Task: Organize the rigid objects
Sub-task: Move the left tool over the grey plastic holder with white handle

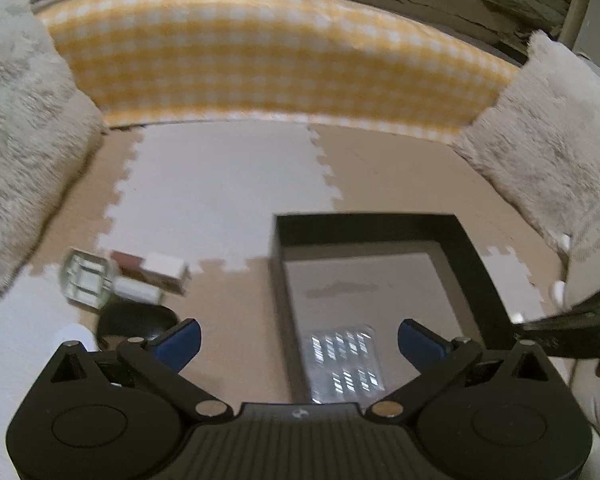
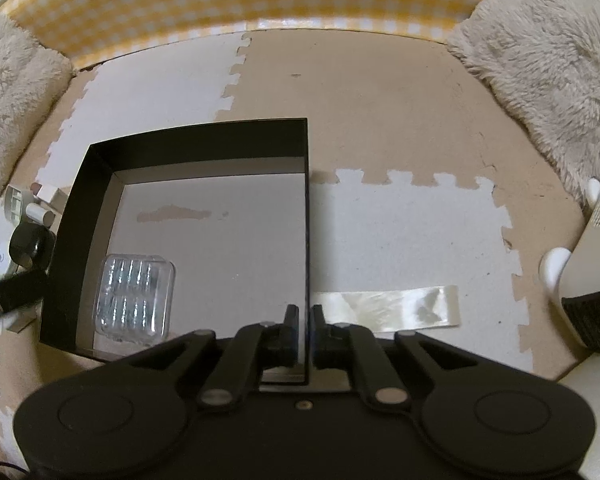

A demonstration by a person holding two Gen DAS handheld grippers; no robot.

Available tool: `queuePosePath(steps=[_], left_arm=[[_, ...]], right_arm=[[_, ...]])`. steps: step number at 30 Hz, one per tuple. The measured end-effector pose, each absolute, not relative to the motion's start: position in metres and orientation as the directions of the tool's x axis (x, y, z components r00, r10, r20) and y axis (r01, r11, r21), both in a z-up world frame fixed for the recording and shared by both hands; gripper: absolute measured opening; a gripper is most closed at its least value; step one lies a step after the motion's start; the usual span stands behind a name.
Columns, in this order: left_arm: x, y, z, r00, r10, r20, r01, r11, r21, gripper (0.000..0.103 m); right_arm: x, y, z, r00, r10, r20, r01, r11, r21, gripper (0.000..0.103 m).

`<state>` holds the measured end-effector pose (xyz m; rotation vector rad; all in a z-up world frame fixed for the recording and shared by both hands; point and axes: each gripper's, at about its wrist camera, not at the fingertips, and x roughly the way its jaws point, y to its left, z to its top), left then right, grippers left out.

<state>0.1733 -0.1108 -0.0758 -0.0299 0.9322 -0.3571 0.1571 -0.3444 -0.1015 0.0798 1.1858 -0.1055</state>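
Nearest to me, my right gripper (image 2: 305, 322) is closed on the right wall of the black box (image 2: 72, 216). The thin wall stands between its two fingers, and I judge this grip is there to keep the light box from sliding while things go in.

My left gripper (image 1: 299, 338) is wide open and holds nothing; it hangs over the near left part of the box. Below it, a clear plastic case (image 2: 134, 300) lies flat on the box floor, near the left wall, touching neither pad (so it looks already put down).

Further left, outside the box on the foam mat (image 2: 400, 120), the other things wait close together: a black round object (image 1: 138, 318), a small white box (image 1: 166, 270) and a clear divided tray (image 1: 85, 282). I think they come next.
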Motion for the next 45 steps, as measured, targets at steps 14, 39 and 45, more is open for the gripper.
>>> queuePosePath(steps=[14, 39, 45], left_arm=[[0.216, -0.038, -0.072, 0.622, -0.211, -0.754, 0.166, 0.977, -0.137, 0.103], [0.263, 0.028, -0.135, 0.595, -0.157, -0.788, 0.269, 0.963, 0.011, 0.102], [0.272, 0.04, -0.156, 0.57, -0.188, -0.8, 0.227, 0.972, -0.067, 0.096]], right_arm=[[0.157, -0.342, -0.102, 0.364, -0.045, -0.93, 0.119, 0.993, -0.002, 0.006], [0.158, -0.341, -0.104, 0.359, -0.042, -0.932, 0.112, 0.994, -0.002, 0.01], [0.157, -0.34, -0.104, 0.358, -0.042, -0.933, 0.111, 0.994, -0.003, 0.011]])
